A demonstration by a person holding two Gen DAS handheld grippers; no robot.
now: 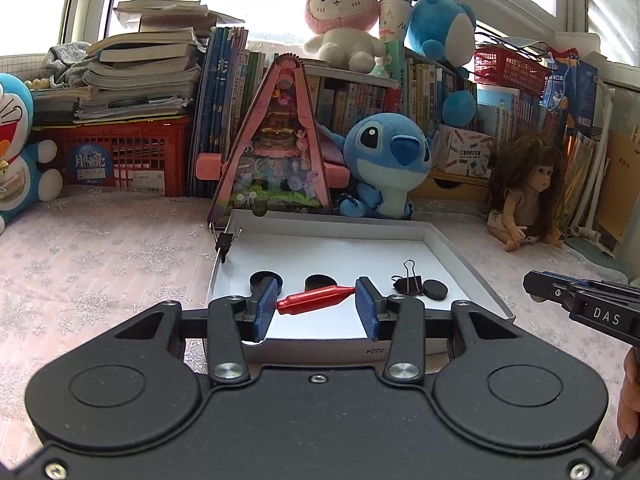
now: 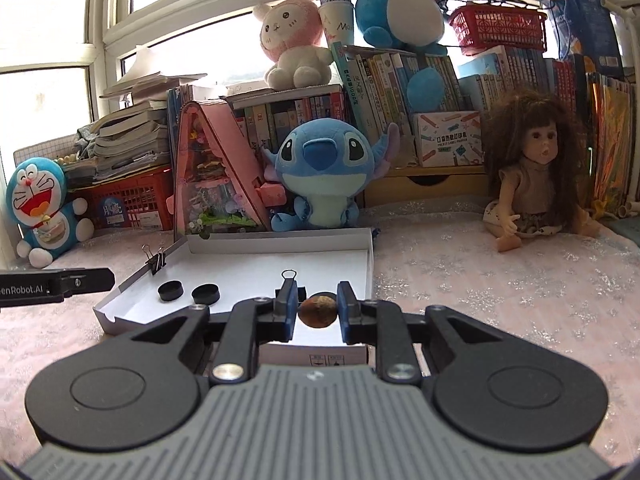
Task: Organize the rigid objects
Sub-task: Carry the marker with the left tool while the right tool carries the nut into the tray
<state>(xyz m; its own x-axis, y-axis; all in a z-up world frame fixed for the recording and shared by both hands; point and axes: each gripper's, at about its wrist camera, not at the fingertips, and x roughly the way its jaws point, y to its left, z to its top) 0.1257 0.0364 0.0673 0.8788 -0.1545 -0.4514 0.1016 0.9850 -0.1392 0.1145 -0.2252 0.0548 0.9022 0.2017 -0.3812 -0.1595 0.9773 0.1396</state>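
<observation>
Books and plush toys are crowding the back of a lace-covered table (image 1: 100,248), where a shallow white box (image 1: 460,256) is lying open. Near its front edge the left gripper (image 1: 316,300) is pinching a red pen-like cylinder (image 1: 316,299) crosswise between its blue pads. At the same edge, further right, the right gripper (image 2: 318,310) is squeezing a round brown nut-like object (image 2: 318,310). Two black caps (image 2: 188,292) are sitting by the box's left edge, one binder clip (image 1: 408,282) is lying inside beside a black disc (image 1: 435,289), and another clip (image 1: 227,239) is gripping the left wall.
</observation>
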